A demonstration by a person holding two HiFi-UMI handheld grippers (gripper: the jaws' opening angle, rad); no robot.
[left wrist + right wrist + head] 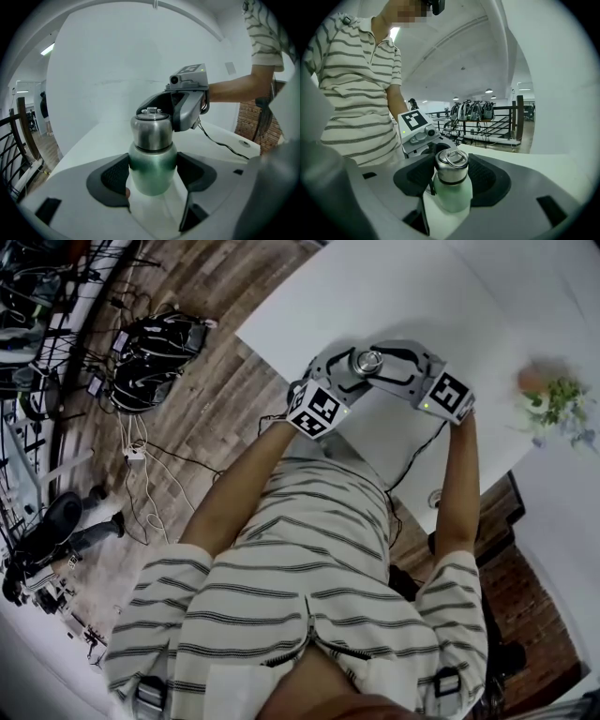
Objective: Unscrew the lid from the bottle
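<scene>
A green bottle (152, 171) with a steel lid (150, 130) is held upright over the white table (394, 287). My left gripper (152, 178) is shut on the green body, one black pad pressed on each side. My right gripper (452, 174) comes from the opposite side and is shut on the lid (451, 169), which has a ring on top. In the head view both grippers meet at the lid (367, 361), the left gripper (356, 369) from the left and the right gripper (380, 364) from the right. The bottle's base is hidden.
A small potted plant (558, 404) sits at the table's right side. A black cable (422, 451) runs from the right gripper across the table. The table's edge lies just under the grippers, with wooden floor and dark bags (155, 362) beyond it to the left.
</scene>
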